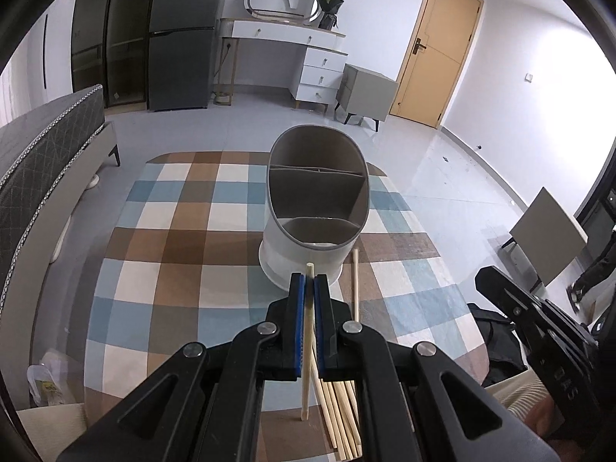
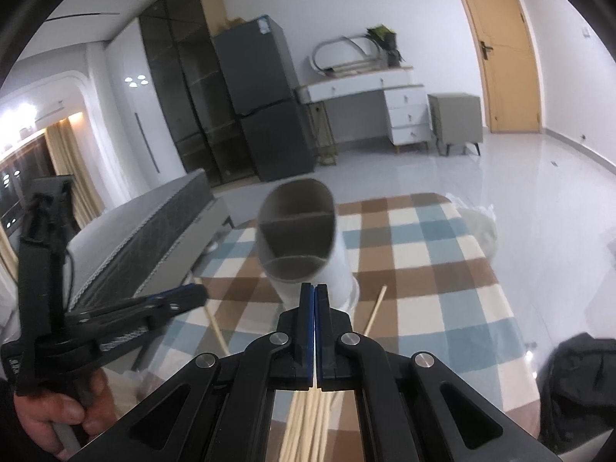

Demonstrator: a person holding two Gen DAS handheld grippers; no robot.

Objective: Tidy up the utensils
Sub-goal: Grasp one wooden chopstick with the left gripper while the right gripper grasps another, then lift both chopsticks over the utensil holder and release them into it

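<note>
Chopstick (image 1: 308, 346) is sitting clamped between the left gripper (image 1: 309, 278) pads in the left wrist view, its tip poking out just short of the divided holder (image 1: 315, 208) on the checked tablecloth (image 1: 173, 231). Held so near one end, it is risking a swing and a knock on the rim. More chopsticks (image 1: 342, 415) are lying below. In the right wrist view, the right gripper (image 2: 313, 288) is clenched on nothing, hovering near the holder (image 2: 298, 231); it is crowding the approach.
</note>
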